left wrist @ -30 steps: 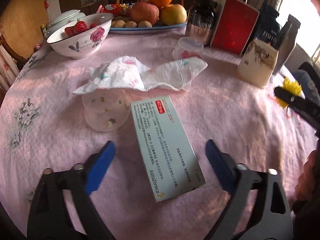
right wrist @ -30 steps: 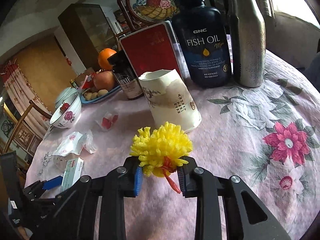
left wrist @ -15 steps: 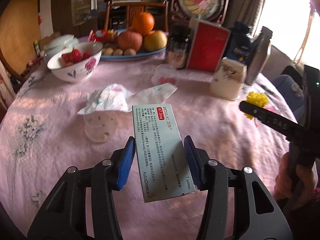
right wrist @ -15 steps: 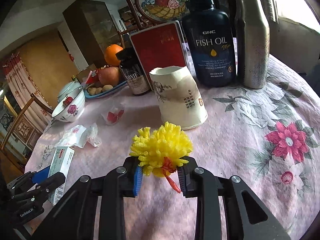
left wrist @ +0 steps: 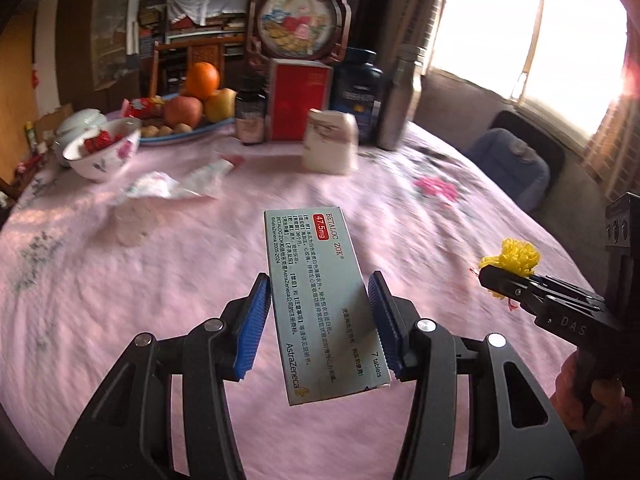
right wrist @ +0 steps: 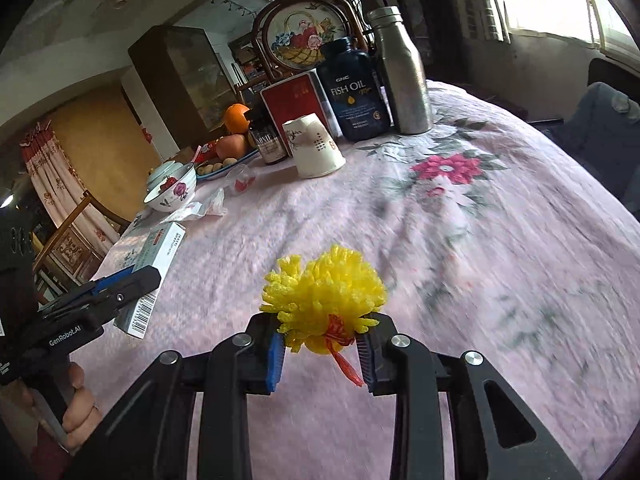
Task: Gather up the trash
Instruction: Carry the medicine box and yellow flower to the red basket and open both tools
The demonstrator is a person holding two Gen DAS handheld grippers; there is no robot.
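My left gripper (left wrist: 318, 320) is shut on a pale grey medicine box (left wrist: 320, 300) and holds it above the pink tablecloth (left wrist: 180, 300); the box also shows in the right wrist view (right wrist: 154, 268). My right gripper (right wrist: 322, 344) is shut on a yellow pompom (right wrist: 324, 296) with a red ribbon, held above the cloth; the pompom shows at the right in the left wrist view (left wrist: 514, 258). A crumpled white tissue (left wrist: 176, 186) and a clear plastic cup (left wrist: 130, 226) lie on the cloth at the left.
At the table's back stand a strawberry bowl (left wrist: 104, 154), a fruit plate (left wrist: 188, 120), a dark jar (left wrist: 250, 118), a red box (left wrist: 300, 104), an upturned paper cup (left wrist: 330, 146), a fish oil bottle (right wrist: 356, 96) and a steel bottle (right wrist: 402, 72). A blue chair (left wrist: 508, 168) stands at the right.
My left gripper closed on the medicine box and lifted it off the cloth, then drew back and to the right. My right gripper drew back from the paper cup, still holding the pompom.
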